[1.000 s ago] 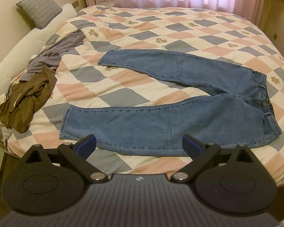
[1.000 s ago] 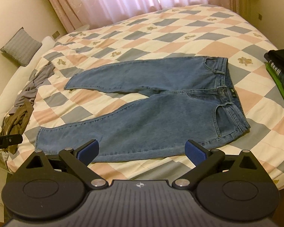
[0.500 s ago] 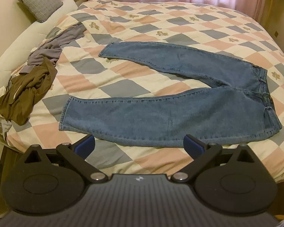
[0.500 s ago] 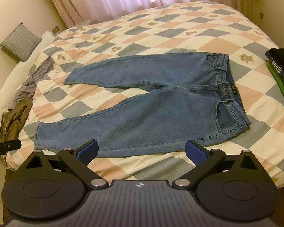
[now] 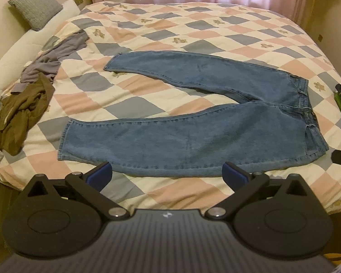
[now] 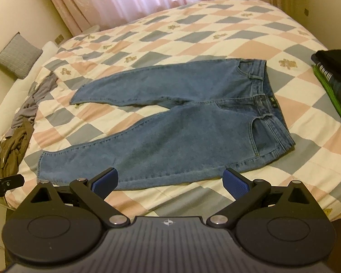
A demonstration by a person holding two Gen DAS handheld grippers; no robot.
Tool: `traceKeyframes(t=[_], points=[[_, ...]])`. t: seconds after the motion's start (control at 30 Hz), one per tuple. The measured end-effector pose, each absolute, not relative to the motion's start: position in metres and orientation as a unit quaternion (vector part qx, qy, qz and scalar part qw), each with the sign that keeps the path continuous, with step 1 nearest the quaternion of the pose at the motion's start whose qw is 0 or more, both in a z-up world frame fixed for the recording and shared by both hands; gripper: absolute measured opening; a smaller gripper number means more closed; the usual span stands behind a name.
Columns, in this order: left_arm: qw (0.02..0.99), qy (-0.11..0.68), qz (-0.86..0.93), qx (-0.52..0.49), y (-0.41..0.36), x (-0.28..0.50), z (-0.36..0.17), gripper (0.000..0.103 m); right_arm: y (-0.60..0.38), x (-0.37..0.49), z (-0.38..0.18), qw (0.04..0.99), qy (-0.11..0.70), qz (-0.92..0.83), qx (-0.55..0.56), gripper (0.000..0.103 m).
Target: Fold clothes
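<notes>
One wide bed fills both views, covered by a quilt checkered in pink, grey-blue and cream. Blue jeans lie flat along its near edge, waistband toward the right edge, both legs spread apart toward the left. Crumpled olive-brown garment and a grey garment sit at the left edge, touching each other. Folded dark and green clothes are stacked at the right edge. A grey cushion leans by the far left corner. Left gripper and right gripper hover just above the near edge, blue-padded fingers spread wide, holding nothing.
</notes>
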State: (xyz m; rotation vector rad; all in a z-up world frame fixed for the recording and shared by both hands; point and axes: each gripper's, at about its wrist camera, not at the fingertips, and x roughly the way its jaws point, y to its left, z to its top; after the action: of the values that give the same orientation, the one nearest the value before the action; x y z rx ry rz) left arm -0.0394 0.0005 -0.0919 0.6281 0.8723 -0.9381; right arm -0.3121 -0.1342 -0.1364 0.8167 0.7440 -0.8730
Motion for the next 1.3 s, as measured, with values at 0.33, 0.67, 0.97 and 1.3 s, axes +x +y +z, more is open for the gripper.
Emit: traceKeyframes(t=[0.33, 0.67, 0.97, 1.3], points=[[0.732, 0.399, -0.467, 0.295, -0.026, -0.035, -0.114, 0.102, -0.151, -0.314, -0.162, 0.741, 0.353, -0.409, 0.398, 0.101], [0.671, 0.419, -0.516, 0.328, -0.132, 0.012, -0.192, 0.101, -0.202, -0.334, -0.225, 0.674, 0.339, -0.436, 0.49, 0.089], [0.622, 0.372, -0.576, 0.377, -0.267, 0.118, -0.274, 0.096, -0.301, -0.306, -0.287, 0.668, 0.337, -0.446, 0.491, 0.086], [0.537, 0.201, -0.682, 0.454, -0.439, 0.226, -0.337, 0.081, -0.482, -0.205, -0.323, 0.801, 0.377, -0.36, 0.295, 0.082]])
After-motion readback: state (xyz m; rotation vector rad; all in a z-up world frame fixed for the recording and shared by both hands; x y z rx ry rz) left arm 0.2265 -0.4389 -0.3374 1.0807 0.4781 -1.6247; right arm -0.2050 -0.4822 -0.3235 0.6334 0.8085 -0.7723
